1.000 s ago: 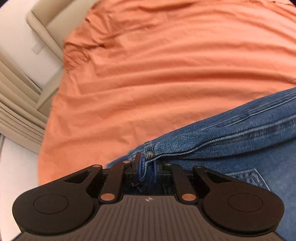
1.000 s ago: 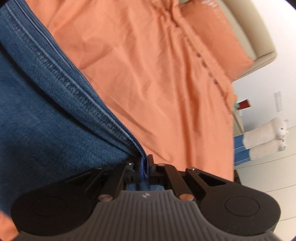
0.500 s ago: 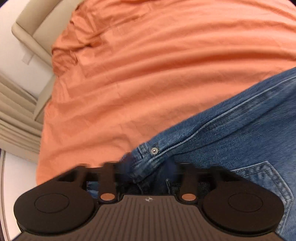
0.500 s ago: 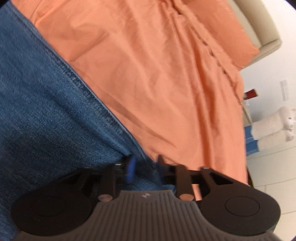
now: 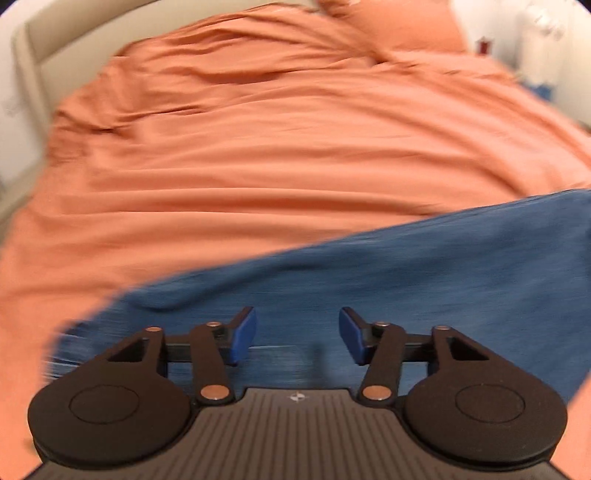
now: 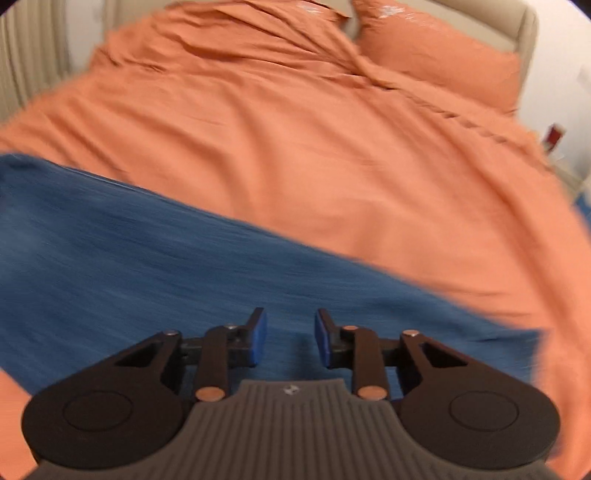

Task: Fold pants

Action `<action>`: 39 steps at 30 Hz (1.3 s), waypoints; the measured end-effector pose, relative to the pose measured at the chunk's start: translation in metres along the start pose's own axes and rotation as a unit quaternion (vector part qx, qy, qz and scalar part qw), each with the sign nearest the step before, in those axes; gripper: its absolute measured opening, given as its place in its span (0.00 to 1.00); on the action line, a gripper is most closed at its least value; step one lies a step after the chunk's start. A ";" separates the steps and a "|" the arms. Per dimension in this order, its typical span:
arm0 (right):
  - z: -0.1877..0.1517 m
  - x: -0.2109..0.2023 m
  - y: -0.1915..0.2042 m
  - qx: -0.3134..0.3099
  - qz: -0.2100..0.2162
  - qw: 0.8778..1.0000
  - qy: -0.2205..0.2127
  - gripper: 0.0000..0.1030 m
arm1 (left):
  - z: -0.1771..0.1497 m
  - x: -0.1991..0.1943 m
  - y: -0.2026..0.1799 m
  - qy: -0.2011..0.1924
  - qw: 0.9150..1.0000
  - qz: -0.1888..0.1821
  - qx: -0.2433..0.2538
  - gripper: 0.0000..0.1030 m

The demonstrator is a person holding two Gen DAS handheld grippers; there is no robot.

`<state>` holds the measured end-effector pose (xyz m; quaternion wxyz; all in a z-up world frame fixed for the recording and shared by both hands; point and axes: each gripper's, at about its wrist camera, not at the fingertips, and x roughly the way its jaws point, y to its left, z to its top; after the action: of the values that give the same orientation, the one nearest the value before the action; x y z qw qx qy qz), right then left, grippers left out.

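Observation:
The blue denim pants lie flat on the orange bedcover. In the left wrist view they fill the lower right; in the right wrist view the pants fill the lower left on the bedcover. My left gripper is open and empty, above the denim. My right gripper is open and empty, also above the denim. Both views are motion-blurred.
An orange pillow lies at the head of the bed against a beige headboard. A white wall and a small red object are at the right. The bed's beige frame shows at the left.
Both grippers let go of the pants' edge and opened. Both have pulled back and up, so more of the bed shows.

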<state>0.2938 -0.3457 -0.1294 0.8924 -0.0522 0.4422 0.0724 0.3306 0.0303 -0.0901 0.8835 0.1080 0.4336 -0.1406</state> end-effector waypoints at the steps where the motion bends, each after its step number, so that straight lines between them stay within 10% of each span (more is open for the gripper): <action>1: -0.001 0.006 0.016 0.009 0.021 1.000 -0.005 0.18 | -0.004 0.006 -0.013 -0.006 1.000 -0.020 -0.003 0.54; 8: 0.013 0.062 0.086 0.025 0.061 0.998 -0.011 0.16 | -0.001 0.072 -0.058 -0.021 0.998 -0.060 -0.007 0.45; 23: 0.061 0.135 0.069 0.061 0.041 0.997 -0.030 0.05 | 0.030 0.125 -0.058 -0.051 0.997 -0.027 -0.044 0.44; 34: 0.010 0.012 -0.037 0.132 -0.027 0.989 -0.066 0.20 | 0.011 0.065 -0.053 -0.059 0.995 -0.020 -0.080 0.45; 39: -0.061 -0.060 -0.142 0.269 -0.098 0.956 -0.067 0.25 | -0.003 0.055 -0.062 -0.048 0.996 -0.018 -0.077 0.45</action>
<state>0.2350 -0.5005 -0.1149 0.9036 0.1515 0.3777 -0.1338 0.3393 -0.0349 -0.1403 0.9062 0.0255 0.4024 -0.1274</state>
